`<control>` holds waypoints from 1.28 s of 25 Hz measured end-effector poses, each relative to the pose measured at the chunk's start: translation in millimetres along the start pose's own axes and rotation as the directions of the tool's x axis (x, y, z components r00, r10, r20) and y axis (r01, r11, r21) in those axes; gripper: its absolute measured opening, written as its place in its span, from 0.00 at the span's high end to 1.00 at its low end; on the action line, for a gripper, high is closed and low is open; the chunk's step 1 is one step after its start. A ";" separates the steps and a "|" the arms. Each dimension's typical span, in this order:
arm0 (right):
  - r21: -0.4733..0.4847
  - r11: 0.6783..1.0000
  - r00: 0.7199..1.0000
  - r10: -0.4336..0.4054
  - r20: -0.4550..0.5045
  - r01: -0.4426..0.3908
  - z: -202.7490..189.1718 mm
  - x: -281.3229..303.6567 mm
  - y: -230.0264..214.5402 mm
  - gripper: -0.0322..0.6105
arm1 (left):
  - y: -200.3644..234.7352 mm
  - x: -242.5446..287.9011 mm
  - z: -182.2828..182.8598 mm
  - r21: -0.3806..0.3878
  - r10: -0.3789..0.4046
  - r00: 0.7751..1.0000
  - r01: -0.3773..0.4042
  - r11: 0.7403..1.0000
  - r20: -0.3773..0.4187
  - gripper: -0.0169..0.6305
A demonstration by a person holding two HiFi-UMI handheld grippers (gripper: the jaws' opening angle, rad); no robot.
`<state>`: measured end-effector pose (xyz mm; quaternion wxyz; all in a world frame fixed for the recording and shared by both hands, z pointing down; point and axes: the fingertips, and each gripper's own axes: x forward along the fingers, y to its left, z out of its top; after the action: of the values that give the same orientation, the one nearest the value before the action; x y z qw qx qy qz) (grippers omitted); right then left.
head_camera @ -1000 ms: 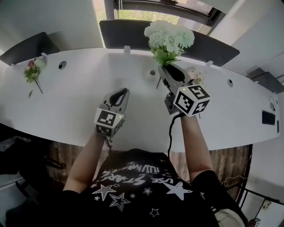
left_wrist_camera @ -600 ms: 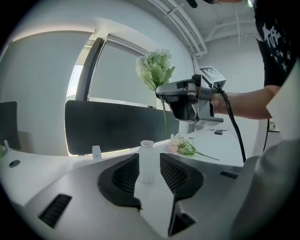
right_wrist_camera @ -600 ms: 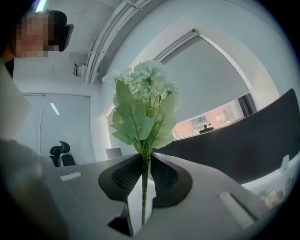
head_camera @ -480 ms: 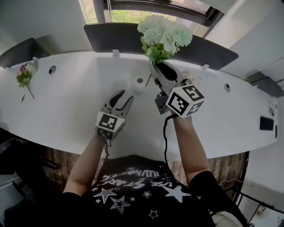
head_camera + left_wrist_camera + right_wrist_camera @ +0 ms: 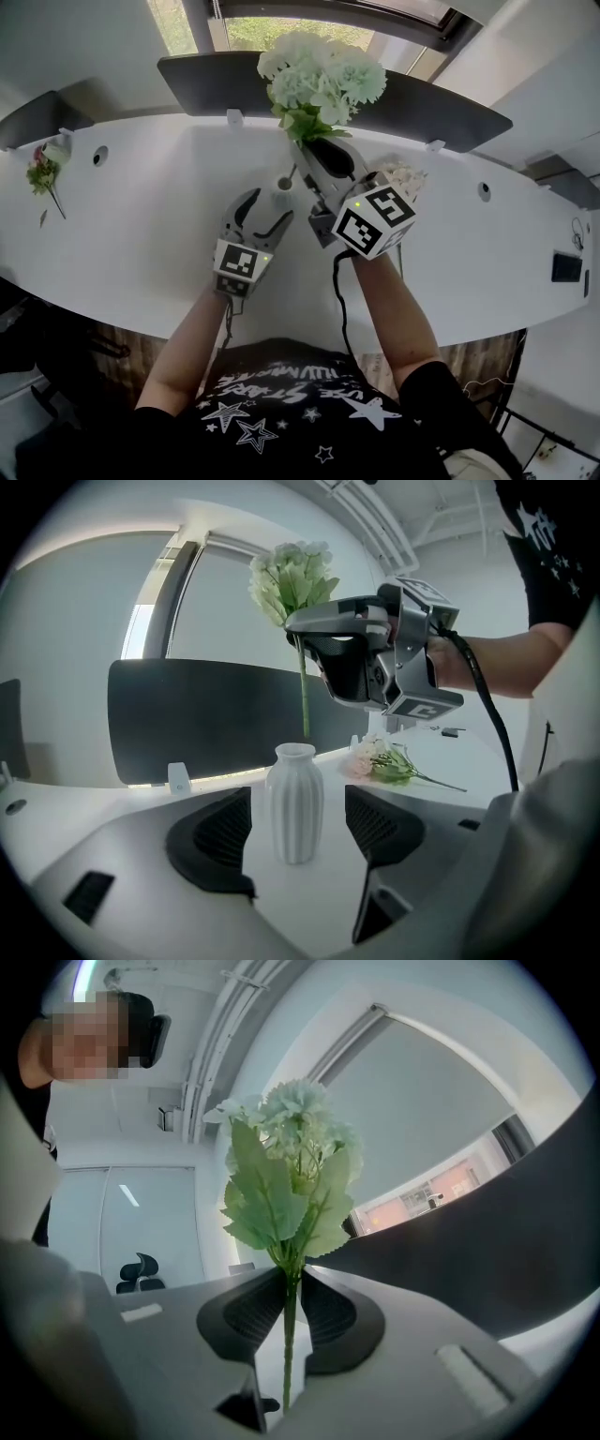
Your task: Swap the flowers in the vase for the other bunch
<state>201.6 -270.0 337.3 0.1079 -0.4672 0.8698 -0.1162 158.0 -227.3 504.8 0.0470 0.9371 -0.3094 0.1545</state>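
Right claw [image 5: 289,1279] pinches slender green stem [image 5: 288,1344] above ribbed white vase [image 5: 295,803]

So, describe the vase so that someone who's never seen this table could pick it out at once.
Start at the long white table and go to its middle, in front of the dark panel. There stands the vase: small, white, ribbed, narrow-necked. It is upright, while the pink bunch beside it lies flat.
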 end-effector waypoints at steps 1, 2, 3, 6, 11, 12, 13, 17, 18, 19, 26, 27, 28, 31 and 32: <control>-0.001 1.000 1.000 0.003 -0.004 -0.003 -1.7 0.8 -1.6 0.86 | -1.3 4.4 -0.7 -0.007 -0.004 1.000 0.004 1.000 -0.003 0.51; -0.002 1.000 1.000 0.005 -0.006 -0.005 -3.0 1.4 -3.0 0.86 | -2.3 7.9 -0.9 -0.015 -0.008 1.000 0.008 1.000 -0.010 0.50; -0.001 1.000 1.000 0.007 -0.005 -0.007 -3.6 2.0 -4.2 0.86 | -2.3 11.2 -1.5 -0.021 -0.009 1.000 0.009 1.000 -0.015 0.49; 0.019 1.000 1.000 0.010 -0.004 -0.010 -6.8 5.5 -7.7 0.86 | -0.5 21.5 -4.6 -0.011 -0.022 1.000 0.022 1.000 -0.015 0.48; 0.024 1.000 1.000 0.012 -0.029 -0.012 -15.7 11.3 -14.5 0.86 | 3.4 34.4 -6.6 0.029 -0.054 0.998 0.055 0.998 -0.034 0.48; 0.028 1.000 1.000 0.013 -0.028 -0.012 -17.0 11.5 -15.5 0.86 | 4.2 36.5 -7.7 0.029 -0.057 0.998 0.058 0.998 -0.037 0.48; 0.032 0.999 1.000 0.015 -0.027 -0.014 -18.4 11.9 -16.3 0.86 | 4.1 38.3 -8.4 0.026 -0.064 0.997 0.065 0.998 -0.038 0.48; 0.041 0.999 0.999 0.022 -0.041 -0.021 -27.2 13.3 -19.2 0.86 | 3.5 44.1 -11.1 0.010 -0.090 0.995 0.090 0.996 -0.043 0.48; 0.043 0.999 0.999 0.027 -0.047 -0.025 -29.7 13.4 -19.4 0.86 | 4.1 44.9 -12.1 0.009 -0.088 0.995 0.089 0.996 -0.051 0.48; 0.046 0.999 0.998 0.030 -0.052 -0.028 -32.4 13.2 -19.7 0.86 | 5.0 45.3 -13.6 0.009 -0.085 0.994 0.086 0.996 -0.061 0.49; 0.062 0.997 0.993 0.050 -0.103 -0.043 -52.5 8.1 -20.3 0.86 | 7.3 46.8 -14.6 0.018 -0.088 0.995 0.089 0.996 -0.052 0.54; 0.067 0.997 0.992 0.053 -0.110 -0.046 -55.5 7.3 -20.2 0.86 | 7.5 46.7 -14.4 0.021 -0.090 0.995 0.091 0.996 -0.049 0.54; 0.072 0.996 0.991 0.056 -0.118 -0.048 -58.5 6.5 -20.1 0.86 | 7.6 46.7 -14.3 0.022 -0.091 0.995 0.092 0.996 -0.047 0.54; 0.069 0.996 0.987 0.066 -0.149 -0.057 -69.5 2.3 -19.6 0.86 | 5.8 46.0 -12.1 0.017 -0.096 0.995 0.096 0.995 -0.040 0.54; 0.063 0.996 0.985 0.069 -0.161 -0.059 -73.8 -0.2 -19.1 0.86 | 4.5 45.6 -12.3 0.017 -0.097 0.995 0.098 0.995 -0.039 0.54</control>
<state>194.9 -272.6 413.3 0.0535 -0.4246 0.8866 -0.1756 186.8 -254.5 531.0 0.0517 0.9484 -0.2610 0.1726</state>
